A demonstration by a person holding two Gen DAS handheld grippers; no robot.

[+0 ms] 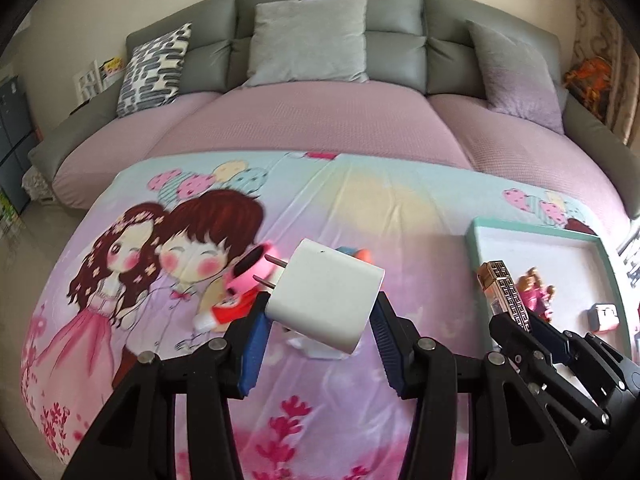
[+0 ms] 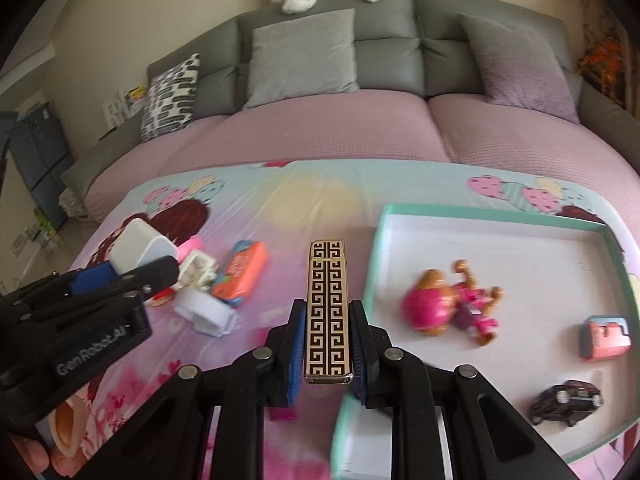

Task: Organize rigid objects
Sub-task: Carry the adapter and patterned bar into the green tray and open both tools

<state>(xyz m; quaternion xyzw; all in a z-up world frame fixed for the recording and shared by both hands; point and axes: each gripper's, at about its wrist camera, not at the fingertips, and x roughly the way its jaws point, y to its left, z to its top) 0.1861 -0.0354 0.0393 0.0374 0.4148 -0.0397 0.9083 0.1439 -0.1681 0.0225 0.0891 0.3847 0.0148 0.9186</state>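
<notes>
Above a cartoon-print sheet (image 1: 160,360), the left gripper (image 1: 318,312) clamps a white charger (image 1: 326,300) while the right gripper (image 2: 328,344) pinches a patterned lighter (image 2: 329,308) beside a tray (image 2: 500,214).

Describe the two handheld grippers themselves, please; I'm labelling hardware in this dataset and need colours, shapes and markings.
Both look alike: matte black plastic linkage arms joined by round silver pivot pins, ending in two fingers lined with ribbed blue pads. The left gripper carries white "GenRobot.AI" lettering on its body, readable in the right wrist view. The right gripper shows no visible marking. No cables or sleeves visible.
</notes>
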